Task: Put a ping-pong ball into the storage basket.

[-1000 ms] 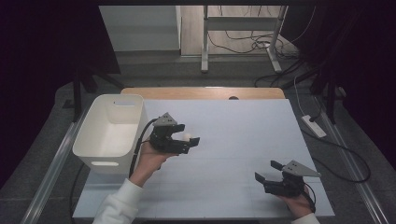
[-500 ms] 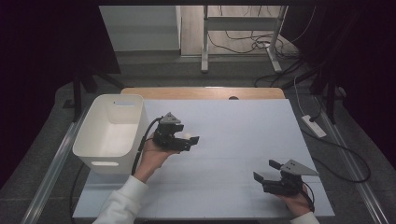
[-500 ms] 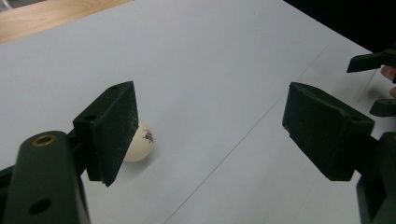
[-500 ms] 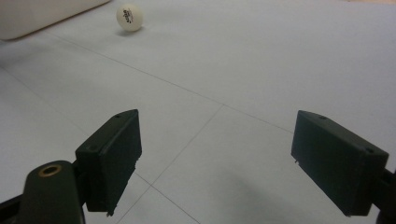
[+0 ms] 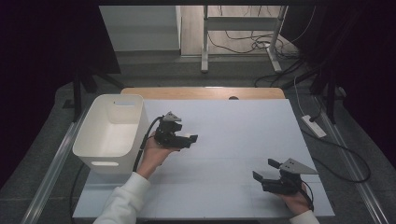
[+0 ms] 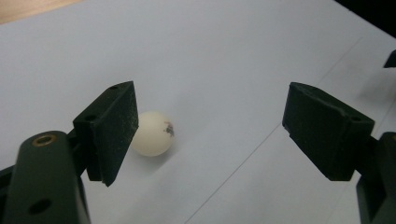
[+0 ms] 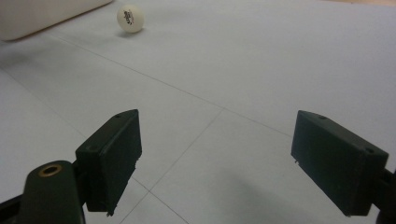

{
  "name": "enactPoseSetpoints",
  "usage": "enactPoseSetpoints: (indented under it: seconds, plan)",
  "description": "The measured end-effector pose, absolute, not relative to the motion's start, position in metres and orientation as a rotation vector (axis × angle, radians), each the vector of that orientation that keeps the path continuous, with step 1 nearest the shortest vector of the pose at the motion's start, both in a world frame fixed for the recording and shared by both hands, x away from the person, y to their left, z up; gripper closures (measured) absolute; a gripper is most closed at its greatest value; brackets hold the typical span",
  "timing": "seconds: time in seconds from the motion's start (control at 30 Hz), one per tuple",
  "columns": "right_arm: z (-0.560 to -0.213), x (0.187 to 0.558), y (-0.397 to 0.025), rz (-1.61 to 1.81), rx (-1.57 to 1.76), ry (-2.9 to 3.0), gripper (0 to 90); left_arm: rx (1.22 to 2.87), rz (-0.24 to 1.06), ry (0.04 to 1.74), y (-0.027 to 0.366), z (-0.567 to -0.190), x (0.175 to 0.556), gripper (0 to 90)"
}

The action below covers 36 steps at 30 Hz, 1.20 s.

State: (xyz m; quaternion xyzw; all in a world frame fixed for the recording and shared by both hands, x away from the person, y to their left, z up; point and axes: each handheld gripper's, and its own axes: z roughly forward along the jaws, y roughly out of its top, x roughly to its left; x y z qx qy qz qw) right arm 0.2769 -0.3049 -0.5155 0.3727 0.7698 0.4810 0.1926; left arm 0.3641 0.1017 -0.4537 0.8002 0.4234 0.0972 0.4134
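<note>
Left gripper [image 6: 210, 135] held low over the counter [image 5: 233, 121], jaws spread wide and gripping nothing, evidently lined up to take the ball [image 6: 152, 133]. Ball resting on the white sheet just in front of the left jaw as seen in the left gripper view, close beside its inner face rather than centred in the gap; touching or not cannot be told. Gap far wider than the ball, so plenty of room to shift sideways before closing. In the high view, same gripper [image 5: 184, 138] sits just right of the bin [image 5: 109, 163], likely the place meant for the ball.

Right gripper [image 5: 268, 170] parked near the front right corner, well apart from the ball, jaws likewise wide and holding nothing; probably idle for this step. From the right gripper view, ball [image 7: 130, 18] lies far off near the bin's wall.

Ball small, round, smooth, off-white, with a dark printed mark; light and prone to roll at a nudge. Jaws black, blocky, flat-faced, slightly dusty. Counter covered in matte pale sheets with thin seams. Bin white plastic, rounded corners, with 1 slot handle showing
</note>
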Motion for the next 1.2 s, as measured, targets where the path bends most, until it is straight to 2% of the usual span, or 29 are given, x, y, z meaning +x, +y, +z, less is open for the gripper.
enactPoseSetpoints:
  seconds: [1.2]
  plan:
    - [-0.516,0.275,-0.301,1.329,1.024,2.175,16.2,2.06,0.236,1.191,0.107,-0.489,0.395,18.3]
